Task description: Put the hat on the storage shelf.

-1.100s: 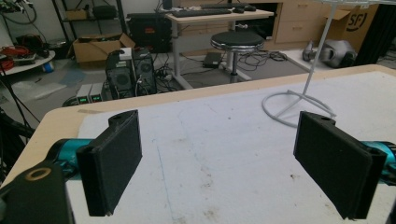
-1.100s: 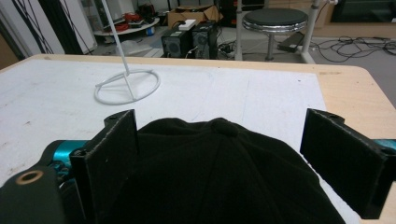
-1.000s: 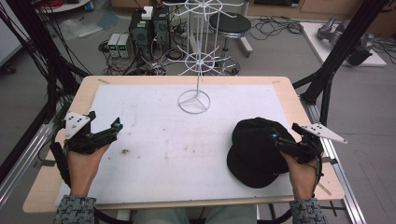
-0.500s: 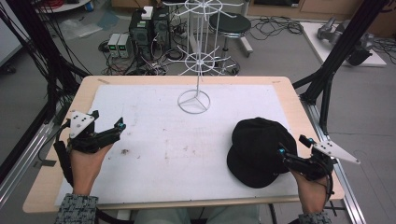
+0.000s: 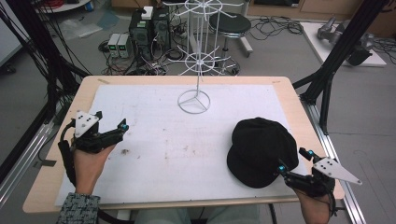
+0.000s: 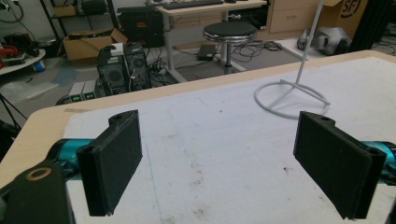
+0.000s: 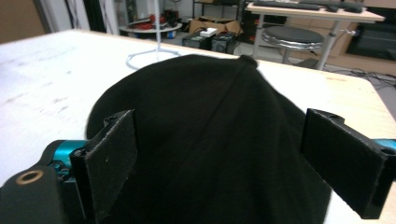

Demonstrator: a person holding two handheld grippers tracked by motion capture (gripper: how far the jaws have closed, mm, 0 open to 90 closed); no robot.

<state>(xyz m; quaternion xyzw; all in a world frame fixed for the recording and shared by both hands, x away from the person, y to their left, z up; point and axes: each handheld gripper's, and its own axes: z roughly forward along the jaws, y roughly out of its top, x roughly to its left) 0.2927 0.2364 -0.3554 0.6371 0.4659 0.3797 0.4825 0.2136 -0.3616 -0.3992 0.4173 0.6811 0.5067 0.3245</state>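
Grey floor (image 5: 280,51) behind wooden table (image 5: 56,154), cables strewn. Black round stool (image 5: 229,22) just beyond table's far edge; computer towers (image 5: 149,28) left of stool. Black frame struts (image 5: 336,56) right of table.

The table (image 5: 280,93) is seen from above and from the person's side in the high view. The left gripper view is taken low over the table, facing the white stand (image 6: 292,95). The right gripper view is held close behind the black cap (image 7: 210,140); the stand is shared.
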